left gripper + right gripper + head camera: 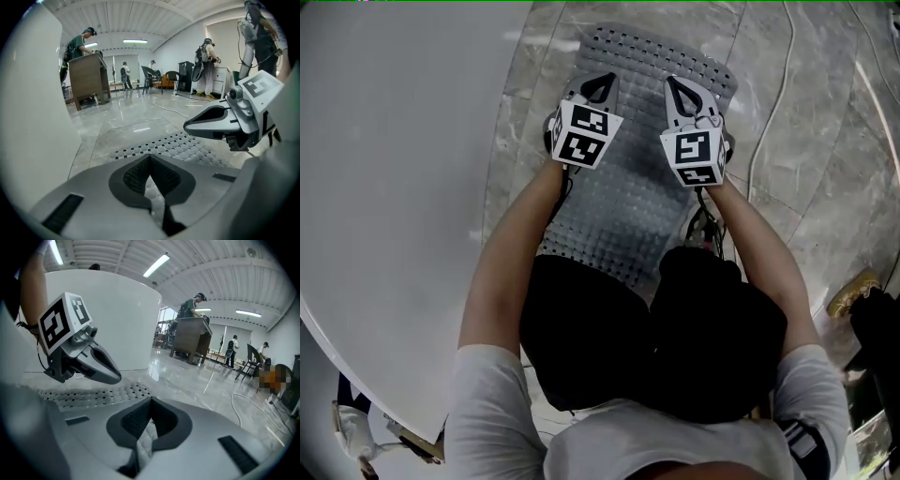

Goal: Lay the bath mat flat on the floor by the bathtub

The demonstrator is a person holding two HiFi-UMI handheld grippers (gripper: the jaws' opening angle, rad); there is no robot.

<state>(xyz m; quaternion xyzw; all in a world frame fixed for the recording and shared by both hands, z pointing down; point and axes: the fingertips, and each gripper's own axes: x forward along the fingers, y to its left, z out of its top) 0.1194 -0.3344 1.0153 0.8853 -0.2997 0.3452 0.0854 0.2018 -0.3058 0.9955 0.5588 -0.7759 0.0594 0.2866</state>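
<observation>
Beneath both jaw pairs, the bath mat [628,187] lies flat on the floor [806,187], near the bathtub [394,187] standing left of the jaws. Left gripper [605,82] and right gripper [675,86] are each fully closed, gripping nothing, above the mat.

Tally: one bath mat [628,187], one bathtub [394,187], one white cable [774,108]. Two grippers seen: left gripper [606,81] and right gripper [673,84], one marker cube [581,134] apiece.
</observation>
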